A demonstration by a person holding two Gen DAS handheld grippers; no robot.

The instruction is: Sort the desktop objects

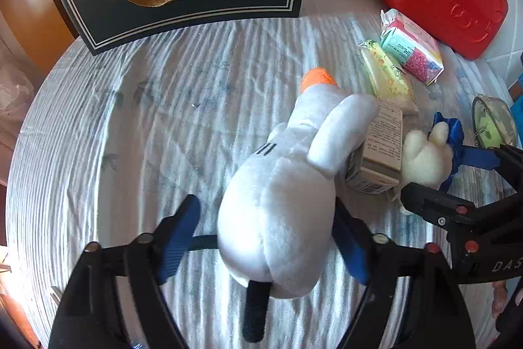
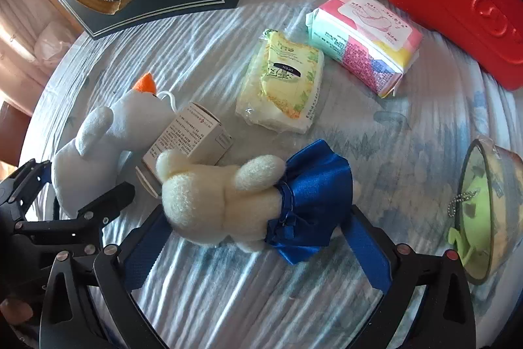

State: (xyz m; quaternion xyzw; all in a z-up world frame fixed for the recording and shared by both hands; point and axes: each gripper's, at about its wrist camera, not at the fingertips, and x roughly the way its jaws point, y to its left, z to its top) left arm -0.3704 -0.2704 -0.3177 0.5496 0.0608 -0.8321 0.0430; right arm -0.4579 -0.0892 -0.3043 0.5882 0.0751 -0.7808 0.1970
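The left gripper (image 1: pixel 271 237) straddled the white goose plush (image 1: pixel 284 205) on the table (image 1: pixel 130 120), jaws spread – right pad seemingly touching; best centred before squeezing, avoiding the small carton (image 1: pixel 379 149).

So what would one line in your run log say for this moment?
left gripper: around white goose toy, right pad touching | right gripper: straddling cream toy in blue dress | small box: between toys
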